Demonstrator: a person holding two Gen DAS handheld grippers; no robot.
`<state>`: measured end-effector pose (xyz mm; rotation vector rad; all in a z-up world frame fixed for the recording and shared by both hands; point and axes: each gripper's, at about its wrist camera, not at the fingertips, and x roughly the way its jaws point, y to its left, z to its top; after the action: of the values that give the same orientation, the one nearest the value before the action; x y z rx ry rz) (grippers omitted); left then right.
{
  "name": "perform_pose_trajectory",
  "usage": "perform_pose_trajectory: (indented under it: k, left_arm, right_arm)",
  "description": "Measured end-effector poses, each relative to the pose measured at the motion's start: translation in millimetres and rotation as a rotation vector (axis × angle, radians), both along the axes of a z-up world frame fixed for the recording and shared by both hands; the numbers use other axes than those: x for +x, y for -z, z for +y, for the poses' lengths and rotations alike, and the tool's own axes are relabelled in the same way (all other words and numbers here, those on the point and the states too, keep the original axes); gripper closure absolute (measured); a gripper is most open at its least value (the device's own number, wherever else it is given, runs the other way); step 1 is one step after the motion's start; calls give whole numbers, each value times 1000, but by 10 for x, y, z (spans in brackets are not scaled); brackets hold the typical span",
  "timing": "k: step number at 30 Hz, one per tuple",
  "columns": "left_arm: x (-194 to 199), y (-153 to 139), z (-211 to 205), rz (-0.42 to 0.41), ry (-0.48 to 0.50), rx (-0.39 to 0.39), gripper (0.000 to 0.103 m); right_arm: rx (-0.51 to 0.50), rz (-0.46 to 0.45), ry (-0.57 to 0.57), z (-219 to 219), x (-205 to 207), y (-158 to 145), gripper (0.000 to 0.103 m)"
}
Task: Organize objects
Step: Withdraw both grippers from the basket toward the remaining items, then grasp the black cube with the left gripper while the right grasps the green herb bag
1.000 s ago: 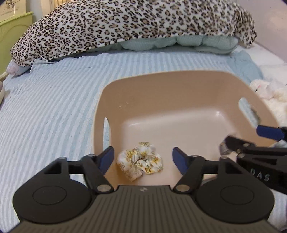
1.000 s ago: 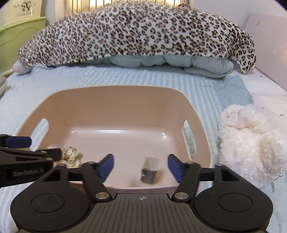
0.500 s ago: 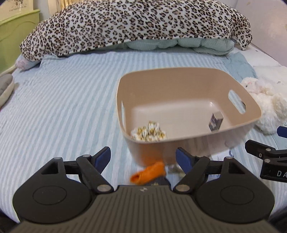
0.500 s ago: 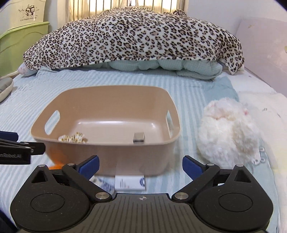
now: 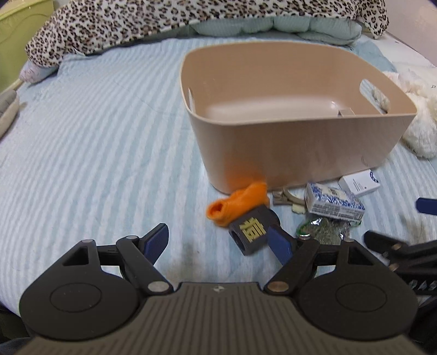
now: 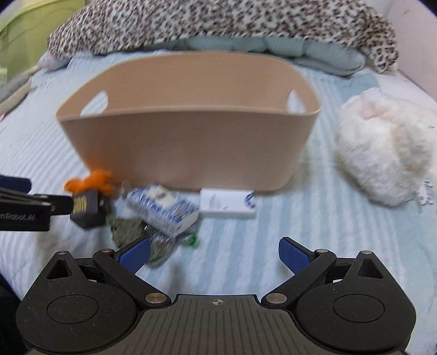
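A tan bin (image 5: 300,117) stands on the striped bed, with a small grey item (image 5: 345,112) inside. In front of its near wall lies a pile: an orange sock (image 5: 240,203), a dark block (image 5: 252,229) with a yellow character, a blue-white packet (image 5: 333,202), a white box (image 5: 359,183) and a clear bag of greens (image 5: 325,229). My left gripper (image 5: 217,237) is open; the dark block lies just ahead of its right finger, untouched. My right gripper (image 6: 214,252) is open wide over bare sheet, with the bag of greens (image 6: 153,240) by its left finger.
A white plush toy (image 6: 382,147) lies right of the bin. A leopard-print blanket (image 5: 164,21) over pale pillows fills the back. Green furniture (image 5: 16,27) stands at the far left. Striped sheet (image 5: 95,136) stretches left of the bin.
Both grippers pulled back from over the bin and sank toward its near side. The pile in front of the bin came into view. The right jaws spread wider.
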<state>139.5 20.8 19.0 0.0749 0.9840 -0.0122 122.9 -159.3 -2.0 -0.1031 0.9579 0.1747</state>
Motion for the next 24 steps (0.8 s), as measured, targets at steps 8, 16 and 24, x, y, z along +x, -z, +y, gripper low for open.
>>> perform_pose_trajectory:
  k: [8,16,24]
  left_arm:
    - [49,130,26,17,3,-41,23]
    - [185,202,42,16,-16,-134,23]
    - [322,447,-41,57,-33,-143,23]
  right_arm:
    - [-29,80,-84,299,89,257,0]
    - [-27,107,-80,429,216,449,0]
    - [-6,95,-71,406,191,477,4]
